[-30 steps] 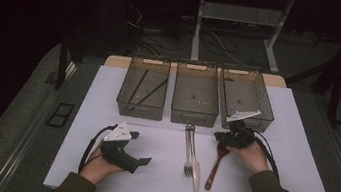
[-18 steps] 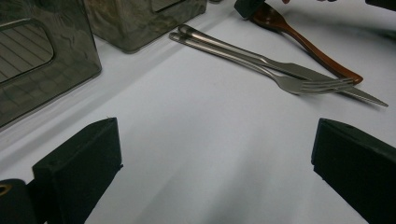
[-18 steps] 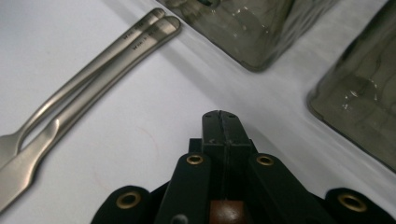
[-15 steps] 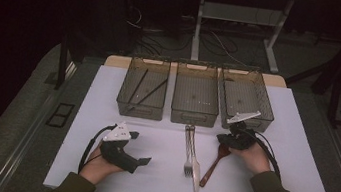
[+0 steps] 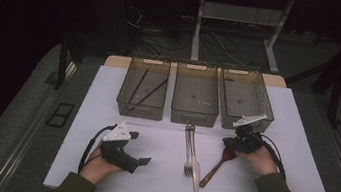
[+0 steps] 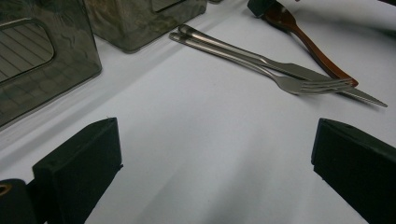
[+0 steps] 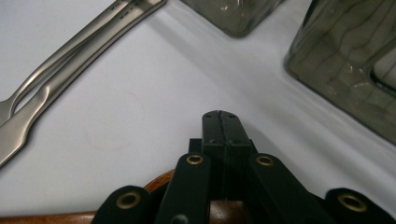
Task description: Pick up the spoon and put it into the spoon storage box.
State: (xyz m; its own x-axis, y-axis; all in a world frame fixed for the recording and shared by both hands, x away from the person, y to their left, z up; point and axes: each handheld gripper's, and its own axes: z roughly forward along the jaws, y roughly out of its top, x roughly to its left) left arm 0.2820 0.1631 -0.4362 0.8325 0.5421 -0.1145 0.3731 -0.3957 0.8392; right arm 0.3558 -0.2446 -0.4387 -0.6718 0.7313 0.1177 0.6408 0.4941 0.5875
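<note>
Chopsticks (image 5: pixel 145 88) already binned, fork (image 5: pixel 189 151) and knife (image 5: pixel 194 165) left on desk (image 5: pixel 156 185); right hand-held gripper (image 5: pixel 232 144) clamped on wooden spoon (image 5: pixel 215 165), left hand-held gripper (image 5: pixel 138 147) wide, idle.

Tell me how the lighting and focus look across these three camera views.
High view: the white table is lit, the room behind it nearly black, detail soft. Left gripper view: fork and knife carry sharp glints, while the near black fingers are slightly soft. Right gripper view: the wooden spoon at the bottom edge is blurred; bins show wavy reflections.
</note>
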